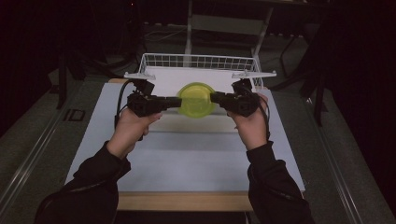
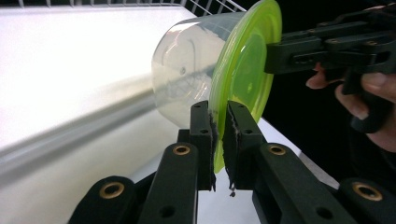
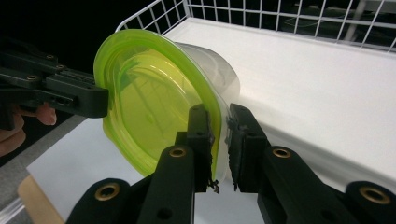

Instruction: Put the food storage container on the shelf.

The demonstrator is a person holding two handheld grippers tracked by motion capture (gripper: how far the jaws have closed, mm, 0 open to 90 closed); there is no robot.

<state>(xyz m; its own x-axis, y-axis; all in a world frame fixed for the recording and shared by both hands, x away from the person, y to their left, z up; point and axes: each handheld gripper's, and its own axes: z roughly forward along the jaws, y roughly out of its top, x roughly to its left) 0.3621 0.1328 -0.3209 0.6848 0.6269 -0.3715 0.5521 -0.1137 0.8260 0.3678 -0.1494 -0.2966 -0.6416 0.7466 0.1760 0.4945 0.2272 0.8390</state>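
Clear container (image 2: 187,70) tipped on its side, green lid (image 1: 196,99) facing the person, axis running toward the wire basket (image 1: 201,61). Left tool (image 1: 176,102) and right tool (image 1: 215,97) each clamp the lid's rim. White tabletop (image 1: 187,154); dark room.

Both forearms, in dark sleeves, reached forward from the bottom of the high view, each hand wrapped around its gripper's handle. The left gripper (image 1: 179,102) pointed inward toward the right, the right gripper (image 1: 212,97) inward toward the left, so the two faced each other at about the same height above the table. Each pair of black jaws stood nearly closed, pads (image 2: 211,135) pinching a thin edge.
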